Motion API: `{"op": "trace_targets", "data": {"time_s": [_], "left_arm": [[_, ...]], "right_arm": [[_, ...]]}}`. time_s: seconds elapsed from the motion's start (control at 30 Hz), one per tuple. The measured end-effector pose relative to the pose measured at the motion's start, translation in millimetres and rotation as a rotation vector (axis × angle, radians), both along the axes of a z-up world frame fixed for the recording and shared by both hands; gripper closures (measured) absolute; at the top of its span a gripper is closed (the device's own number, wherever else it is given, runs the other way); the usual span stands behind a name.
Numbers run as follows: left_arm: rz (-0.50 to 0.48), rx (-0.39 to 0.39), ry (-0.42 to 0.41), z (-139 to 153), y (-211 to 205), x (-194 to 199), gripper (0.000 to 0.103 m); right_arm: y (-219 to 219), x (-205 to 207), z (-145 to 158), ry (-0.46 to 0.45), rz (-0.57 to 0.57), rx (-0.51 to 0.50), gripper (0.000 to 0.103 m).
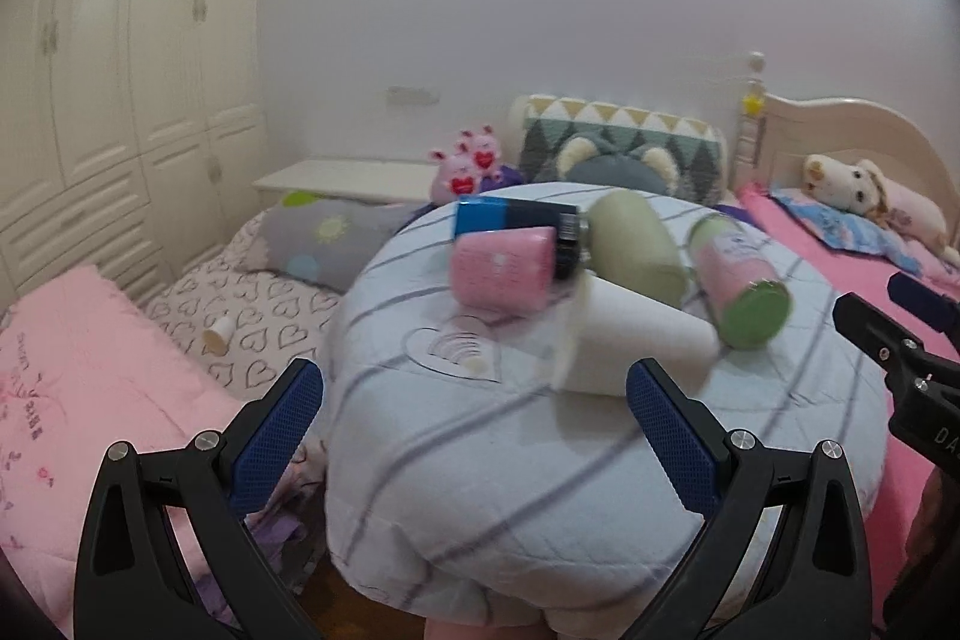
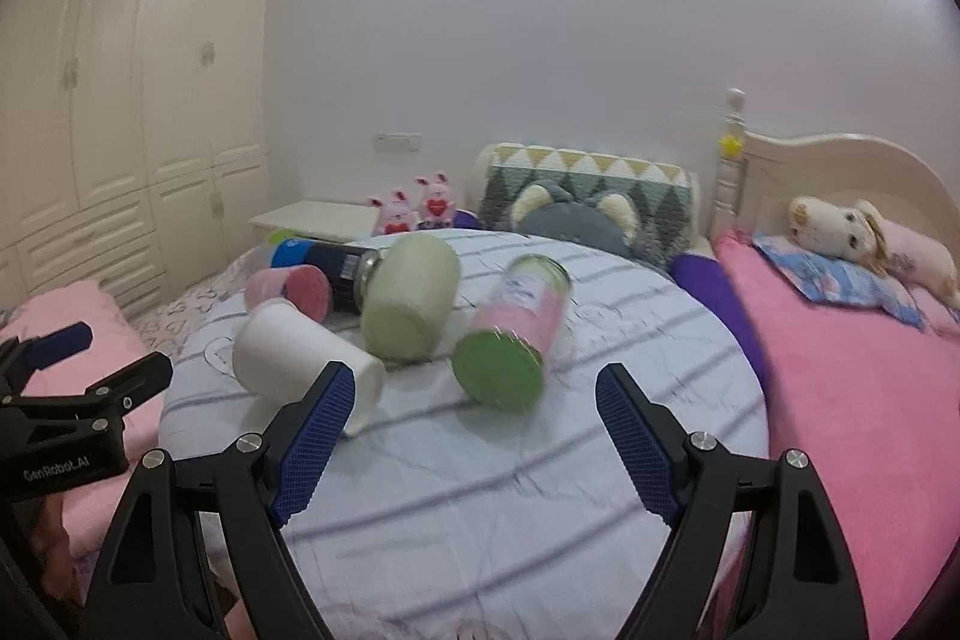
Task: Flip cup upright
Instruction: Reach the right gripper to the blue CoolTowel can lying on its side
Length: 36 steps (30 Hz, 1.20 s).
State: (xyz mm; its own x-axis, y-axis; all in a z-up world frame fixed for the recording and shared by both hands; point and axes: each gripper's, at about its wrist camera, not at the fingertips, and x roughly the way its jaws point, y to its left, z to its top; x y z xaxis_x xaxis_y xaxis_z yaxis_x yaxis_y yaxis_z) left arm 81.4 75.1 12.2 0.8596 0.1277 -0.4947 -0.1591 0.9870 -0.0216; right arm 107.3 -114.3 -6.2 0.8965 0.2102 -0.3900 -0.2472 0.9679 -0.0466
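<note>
Both grippers are hovering over the round striped cushion [image 2: 480, 460], and both are gaping wide. The left gripper [image 1: 474, 430] is holding nothing, its blue pads [image 1: 276, 436] touching nothing, though the white cup [image 1: 642, 346] is lying just beyond its right pad. The right gripper [image 2: 474, 436] is likewise spread and empty, with the white cup [image 2: 306, 364] sitting on its side just past its left pad [image 2: 312, 442].

Counting now: five containers are lying tipped over on the cushion. Nearest is that one white cup, then one green-lidded jar [image 2: 516, 328] with a pink label, its lid pointing toward the camera. One pale green cup [image 2: 408, 304] is resting between them, a little farther back. One pink cup [image 2: 294, 289] is lying behind the white one, and one dark bottle with a blue end [image 2: 324, 259] is stretching along the far edge.

Beyond, two pink plush bunnies [image 2: 417, 211] are sitting by the patterned pillow [image 2: 588, 190].
</note>
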Motion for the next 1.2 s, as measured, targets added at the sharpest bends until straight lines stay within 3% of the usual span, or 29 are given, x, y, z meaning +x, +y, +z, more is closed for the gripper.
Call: {"op": "trace_targets", "data": {"time_s": [0.33,0.63,0.8,1.1,1.2], "left_arm": [[0.163,-0.061,0.135,3,33,39,0.001],[0.302,-0.213,0.239,-13,54,73,0.001],[0.406,-0.345,0.280,-28,63,84,0.001],[0.602,-0.415,0.241,-31,70,80,0.001],[0.640,-0.450,0.278,-40,78,85,0.001]], "right_arm": [[49,72,26,0.077,0.253,-0.137,0.019],[102,144,37,0.207,0.493,-0.303,0.019],[140,178,27,0.281,0.631,-0.475,0.019],[185,227,-6,0.483,0.810,-0.687,0.019],[198,237,-15,0.543,0.861,-0.749,0.019]]}}
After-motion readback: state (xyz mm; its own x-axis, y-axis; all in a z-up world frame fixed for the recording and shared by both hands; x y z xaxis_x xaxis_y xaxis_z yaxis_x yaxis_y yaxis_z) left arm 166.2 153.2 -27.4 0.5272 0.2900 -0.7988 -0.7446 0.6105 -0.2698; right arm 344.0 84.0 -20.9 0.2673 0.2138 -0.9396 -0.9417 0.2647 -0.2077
